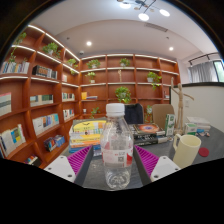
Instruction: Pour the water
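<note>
A clear plastic water bottle [117,146] with a white cap and a red-and-white label stands upright on the dark table [100,178]. It sits between the fingers of my gripper [113,160]. The right pad [147,160] lies close against the bottle's side. A narrow gap shows between the bottle and the left pad [86,161]. My gripper is open around it. A cream-coloured cup [185,150] stands on the table to the right, just beyond the right finger.
Books and boxes [88,130] are piled on the table behind the bottle. A dark chair [133,113] stands further back. Wooden bookshelves [35,100] with books and potted plants line the left and far walls.
</note>
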